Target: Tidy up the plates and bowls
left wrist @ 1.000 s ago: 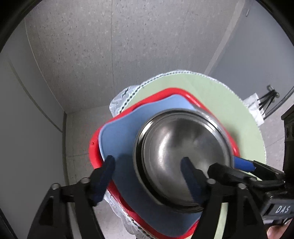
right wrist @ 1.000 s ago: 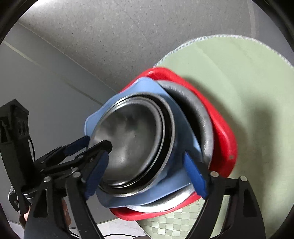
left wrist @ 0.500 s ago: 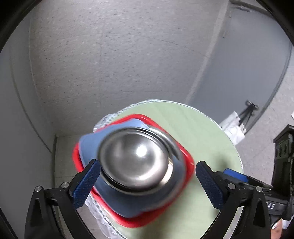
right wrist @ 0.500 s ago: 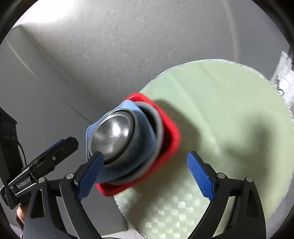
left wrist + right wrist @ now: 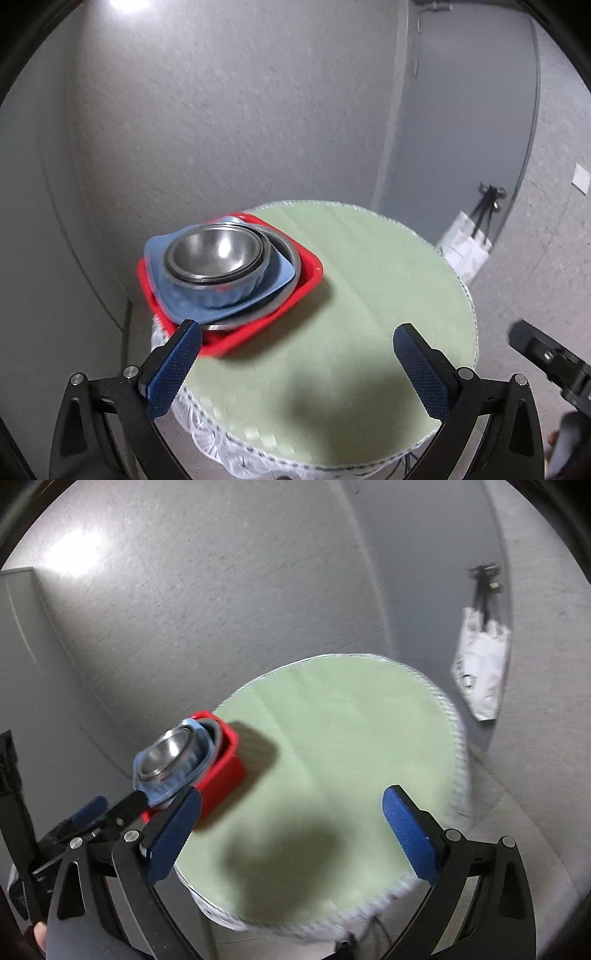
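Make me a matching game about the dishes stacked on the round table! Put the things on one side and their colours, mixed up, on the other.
Things:
1. top bowl
2. wavy-edged dish under it
3. square tray at the bottom
4. table cover

Colours:
A. red
B. pale green
C. shiny silver
D. light blue

Pairs: 1-C, 2-D, 3-A, 4-B
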`<state>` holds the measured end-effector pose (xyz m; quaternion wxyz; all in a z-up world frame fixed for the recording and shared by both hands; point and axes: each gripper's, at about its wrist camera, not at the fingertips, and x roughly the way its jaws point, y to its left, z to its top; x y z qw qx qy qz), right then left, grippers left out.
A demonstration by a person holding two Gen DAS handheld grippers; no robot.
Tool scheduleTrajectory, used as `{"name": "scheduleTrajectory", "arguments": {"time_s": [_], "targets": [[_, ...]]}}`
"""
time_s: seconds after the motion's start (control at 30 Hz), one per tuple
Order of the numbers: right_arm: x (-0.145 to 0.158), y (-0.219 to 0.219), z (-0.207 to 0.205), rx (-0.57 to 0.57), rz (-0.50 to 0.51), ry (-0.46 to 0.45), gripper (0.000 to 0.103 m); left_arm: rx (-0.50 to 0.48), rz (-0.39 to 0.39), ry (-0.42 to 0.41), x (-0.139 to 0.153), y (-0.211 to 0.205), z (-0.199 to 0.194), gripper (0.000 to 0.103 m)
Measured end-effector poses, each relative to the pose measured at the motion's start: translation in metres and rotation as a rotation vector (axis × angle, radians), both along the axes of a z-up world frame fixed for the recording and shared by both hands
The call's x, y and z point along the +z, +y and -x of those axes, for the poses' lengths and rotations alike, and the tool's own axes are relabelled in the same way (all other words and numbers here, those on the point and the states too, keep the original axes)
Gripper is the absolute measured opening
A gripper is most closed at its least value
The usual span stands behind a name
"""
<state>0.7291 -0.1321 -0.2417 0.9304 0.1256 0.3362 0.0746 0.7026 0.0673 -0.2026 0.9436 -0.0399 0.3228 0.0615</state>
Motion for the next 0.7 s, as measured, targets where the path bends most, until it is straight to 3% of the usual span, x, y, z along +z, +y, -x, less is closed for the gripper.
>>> {"name": "scheduleTrajectory", "arguments": {"time_s": [0.07,0.23,0.37,0.6,0.7], "targets": [[0.006,-0.013,0.029,-0.033,0.029,-0.045,0.101,0.014,-0.036,-0.032,0.000,-0.018,0.029,0.102],[0.020,-0.030,0.090,-0.053,0.146,-0.108,0.103,-0.016,-0.059,-0.009,-0.003,-0.057,0.081,0.102],[0.030,-0.031,0.104,-0.012,0.185,-0.062,0.103,-0.010,-0.090,-0.021,0.015,-0.076,0.104,0.102],[0.045,-0.021,0.116,0.021,0.182,-0.114,0.103,0.005,-0.154,-0.061,0.036,-0.092,0.125,0.103],[0.049,-0.015,0.117,0.022,0.182,-0.134,0.103,-0.005,-0.141,-0.080,0.039,-0.091,0.132,0.103]]}}
